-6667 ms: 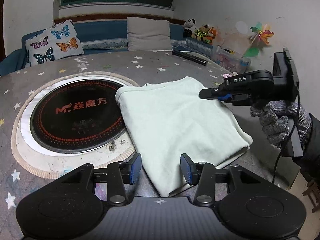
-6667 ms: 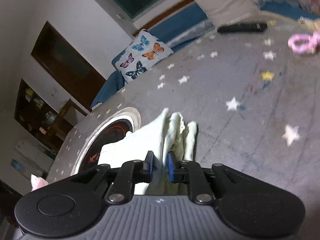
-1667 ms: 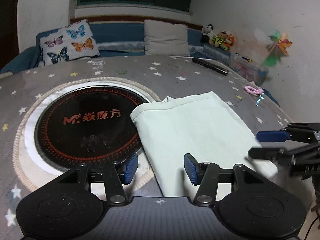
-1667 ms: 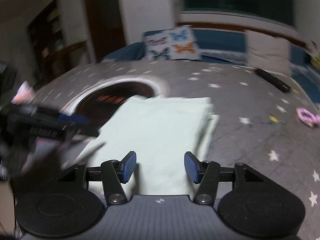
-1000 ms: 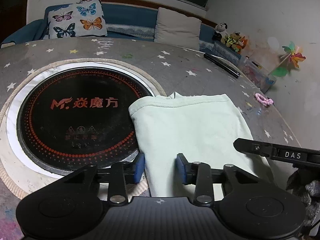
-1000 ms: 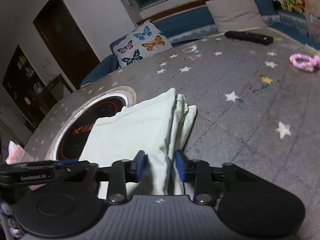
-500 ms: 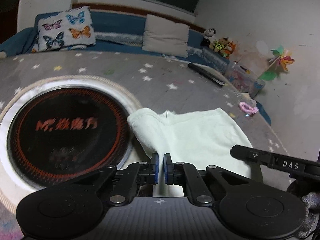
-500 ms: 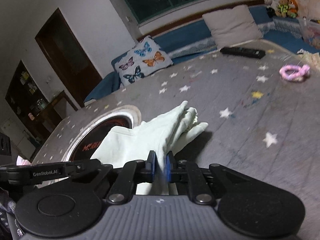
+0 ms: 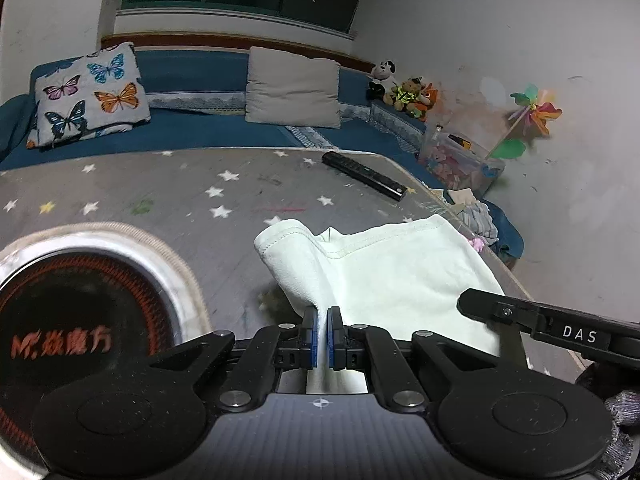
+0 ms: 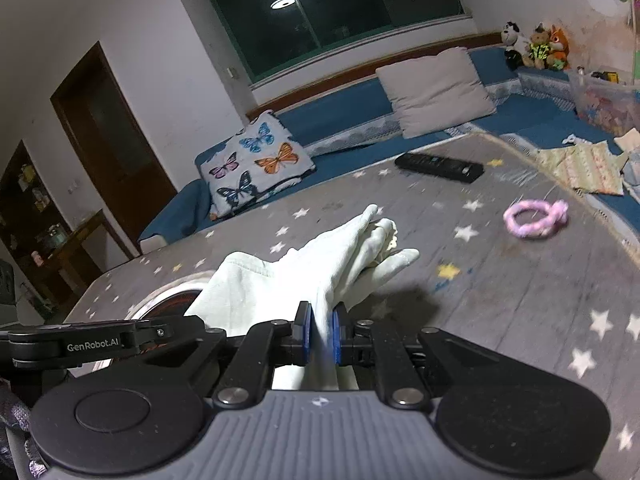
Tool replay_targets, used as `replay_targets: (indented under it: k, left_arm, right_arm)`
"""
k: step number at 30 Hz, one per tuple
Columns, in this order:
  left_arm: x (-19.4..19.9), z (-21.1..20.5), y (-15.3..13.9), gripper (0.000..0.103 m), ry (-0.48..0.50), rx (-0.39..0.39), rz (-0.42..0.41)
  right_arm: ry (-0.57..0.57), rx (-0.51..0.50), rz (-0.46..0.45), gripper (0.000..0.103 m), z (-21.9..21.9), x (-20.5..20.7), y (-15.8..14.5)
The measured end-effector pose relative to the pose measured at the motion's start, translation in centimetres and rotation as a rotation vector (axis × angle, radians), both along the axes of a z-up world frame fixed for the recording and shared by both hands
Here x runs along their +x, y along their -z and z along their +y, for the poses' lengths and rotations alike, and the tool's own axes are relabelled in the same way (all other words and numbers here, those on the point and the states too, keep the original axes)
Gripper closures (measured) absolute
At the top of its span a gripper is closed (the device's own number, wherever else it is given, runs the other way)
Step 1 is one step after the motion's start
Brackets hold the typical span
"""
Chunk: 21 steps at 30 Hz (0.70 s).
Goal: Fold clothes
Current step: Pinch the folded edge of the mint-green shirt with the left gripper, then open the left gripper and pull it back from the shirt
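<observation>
A folded pale green garment (image 9: 396, 272) hangs lifted above the grey star-patterned tablecloth (image 9: 160, 196). My left gripper (image 9: 323, 336) is shut on its near edge. My right gripper (image 10: 320, 334) is shut on the other near corner, with the garment (image 10: 304, 276) stretched away from it; its far end droops toward the table. The right gripper's finger (image 9: 532, 316) shows at the right of the left wrist view, and the left gripper's finger (image 10: 108, 340) shows at the left of the right wrist view.
A round black hotplate with red lettering (image 9: 76, 320) is set in the table at left. A black remote (image 9: 364, 176) and a pink hair ring (image 10: 536, 220) lie on the far side. A blue couch with cushions (image 9: 292, 88) runs behind; toys and clothes sit at right.
Both grippers shut on the garment's near edge about half a second ago. They have since raised it off the table, and both views have tilted upward.
</observation>
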<state>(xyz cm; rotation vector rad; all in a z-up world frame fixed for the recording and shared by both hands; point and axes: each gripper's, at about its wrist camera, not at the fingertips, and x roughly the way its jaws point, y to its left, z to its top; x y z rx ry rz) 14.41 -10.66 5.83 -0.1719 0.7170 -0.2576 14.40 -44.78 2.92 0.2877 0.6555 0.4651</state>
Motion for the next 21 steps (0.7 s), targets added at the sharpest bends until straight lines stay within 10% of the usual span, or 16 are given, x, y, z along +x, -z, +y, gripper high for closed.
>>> replay_targets:
  k: [21]
  left_arm:
    - [5.5,-2.0,3.7,0.092,-0.004,0.056,0.099]
  right_arm:
    - [0.135,-0.123,0.052,0.086,-3.3,5.3,3.2]
